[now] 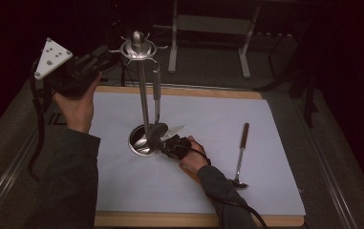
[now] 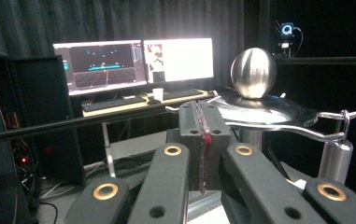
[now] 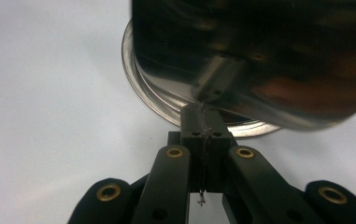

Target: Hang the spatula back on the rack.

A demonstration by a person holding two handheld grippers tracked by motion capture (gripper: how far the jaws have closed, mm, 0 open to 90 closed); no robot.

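A steel utensil stand (image 1: 144, 95) rises from a round base (image 1: 137, 145) on the white mat (image 1: 122, 181). A spoon (image 1: 156, 90) hangs from one of its hooks, its bowl low by the base. My right gripper (image 1: 164, 142) is shut with its tips on the rim of that shiny bowl (image 3: 259, 60). My left gripper (image 1: 101, 55) is held high beside the stand's ball top (image 2: 253, 72), shut with nothing in it (image 2: 202, 109). A second spoon (image 1: 240, 157) with a dark handle lies on the mat to the right.
The mat lies on a wooden board (image 1: 179, 91) with grey carpet around it. A metal frame (image 1: 208, 24) stands behind the table. Two lit monitors (image 2: 138, 63) sit on a desk in the left gripper view.
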